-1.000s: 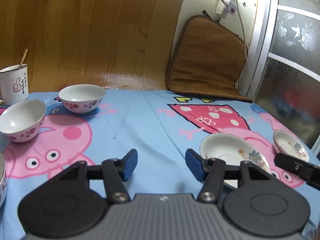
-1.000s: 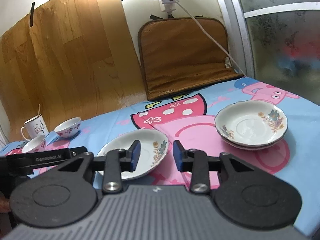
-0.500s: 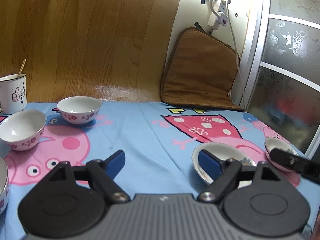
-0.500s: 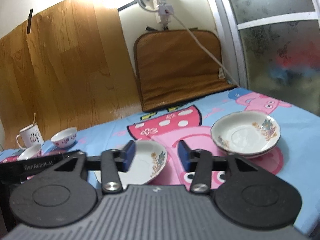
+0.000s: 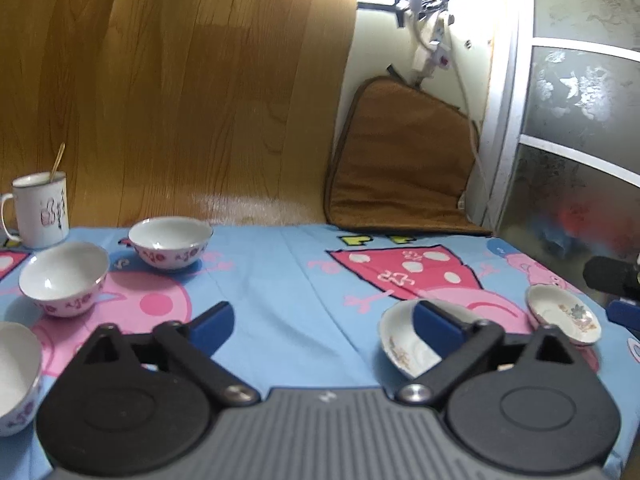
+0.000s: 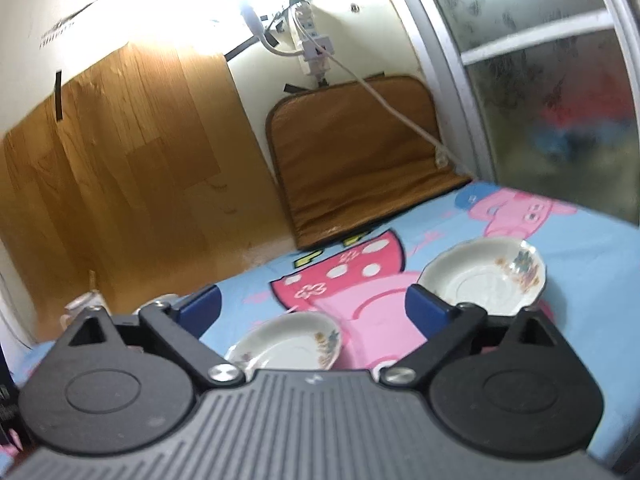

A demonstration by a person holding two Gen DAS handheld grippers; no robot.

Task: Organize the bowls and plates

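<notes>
In the left wrist view, two white bowls with pink flowers (image 5: pixel 171 242) (image 5: pixel 64 278) stand at the far left, and a third bowl (image 5: pixel 16 372) sits at the left edge. A floral plate (image 5: pixel 404 344) lies behind my right finger, and a plate stack (image 5: pixel 562 314) lies further right. My left gripper (image 5: pixel 324 326) is wide open and empty above the cloth. In the right wrist view, my right gripper (image 6: pixel 314 306) is wide open and empty above a single plate (image 6: pixel 286 344). The plate stack (image 6: pixel 484 280) lies to its right.
A white mug with a spoon (image 5: pixel 40 210) stands at the far left. A brown cushion (image 5: pixel 400 160) leans on the back wall beside a glass door (image 5: pixel 580 160). The table carries a blue cartoon cloth (image 5: pixel 280 280). The other gripper (image 5: pixel 612 280) shows at the right edge.
Both grippers have opened wider and risen and pulled back from the table. The plates and bowls have not moved.
</notes>
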